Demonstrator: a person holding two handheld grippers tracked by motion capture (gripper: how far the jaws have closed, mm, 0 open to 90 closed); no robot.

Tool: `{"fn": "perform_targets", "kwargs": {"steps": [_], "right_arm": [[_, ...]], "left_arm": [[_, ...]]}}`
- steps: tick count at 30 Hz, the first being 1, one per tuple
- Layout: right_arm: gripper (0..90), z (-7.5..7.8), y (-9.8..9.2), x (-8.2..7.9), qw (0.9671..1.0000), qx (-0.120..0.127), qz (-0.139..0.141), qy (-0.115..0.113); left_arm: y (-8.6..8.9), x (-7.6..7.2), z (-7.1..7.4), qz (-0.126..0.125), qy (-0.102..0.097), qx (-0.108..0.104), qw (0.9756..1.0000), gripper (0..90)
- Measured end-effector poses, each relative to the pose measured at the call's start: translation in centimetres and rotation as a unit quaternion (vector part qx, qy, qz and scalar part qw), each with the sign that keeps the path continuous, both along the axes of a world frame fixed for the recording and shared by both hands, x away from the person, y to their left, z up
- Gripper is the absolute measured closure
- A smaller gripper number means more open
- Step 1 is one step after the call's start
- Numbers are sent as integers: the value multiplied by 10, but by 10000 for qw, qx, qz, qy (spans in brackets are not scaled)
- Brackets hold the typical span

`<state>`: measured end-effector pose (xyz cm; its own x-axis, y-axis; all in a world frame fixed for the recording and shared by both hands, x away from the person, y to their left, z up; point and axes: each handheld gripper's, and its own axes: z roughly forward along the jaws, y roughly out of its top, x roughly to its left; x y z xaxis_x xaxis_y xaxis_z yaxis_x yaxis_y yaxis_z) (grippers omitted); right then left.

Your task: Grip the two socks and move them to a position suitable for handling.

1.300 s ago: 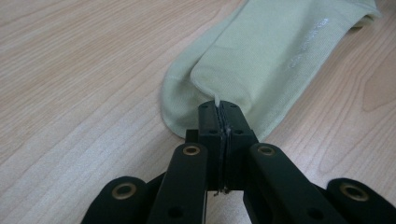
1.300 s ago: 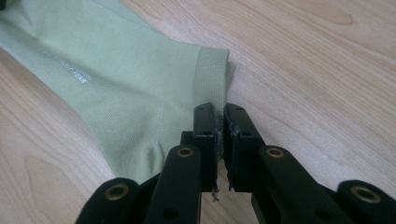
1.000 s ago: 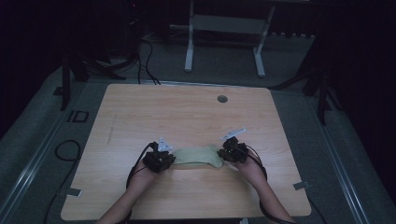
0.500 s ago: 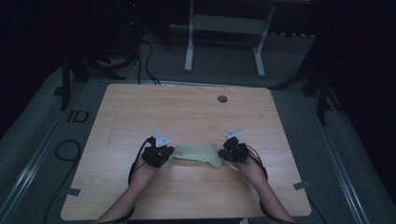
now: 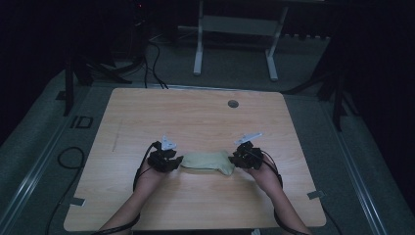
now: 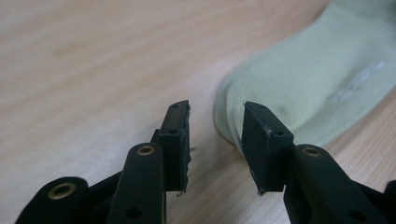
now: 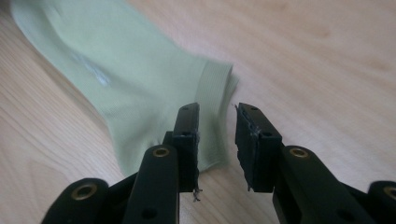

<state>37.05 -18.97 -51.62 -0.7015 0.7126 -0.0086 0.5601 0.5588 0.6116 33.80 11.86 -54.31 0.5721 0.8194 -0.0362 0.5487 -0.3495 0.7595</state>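
A pale green sock [image 5: 208,161] lies flat on the wooden table [image 5: 195,117], stretched between my two grippers. My left gripper [image 5: 177,161] sits at its left end. In the left gripper view the jaws [image 6: 215,126] have just been opening and stand apart, with the sock's rounded toe [image 6: 317,84] just beyond the right pad, untouched. My right gripper [image 5: 236,159] sits at the sock's right end. Its jaws [image 7: 217,128] have also just been opening, and the ribbed cuff [image 7: 215,93] lies loose in the gap, with neither pad pressing on it.
A round cable hole [image 5: 233,104] sits near the table's far edge. Behind the table stands a white metal frame [image 5: 235,29] on the dim floor. Cables [image 5: 68,156] trail on the floor at the left.
Both hands stay almost where they were at the sock's two ends. The sock lies in the same place on the table.
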Motion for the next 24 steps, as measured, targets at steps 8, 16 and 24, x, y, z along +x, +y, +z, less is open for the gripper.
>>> {"fn": "perform_targets", "kwargs": {"steps": [8, 16, 24], "right_arm": [[896, 4, 15, -12, 9996, 187, 206, -89], [894, -17, 32, -13, 9988, -14, 466, 142], [869, -30, 20, -14, 9988, -28, 396, 276]], "left_arm": [[-28, -3, 5, -570, 77, 76, 9983, 880], [-38, 1, -13, -681, 351, 232, 9968, 894], [-30, -6, -21, -686, 328, 129, 9970, 882]]}}
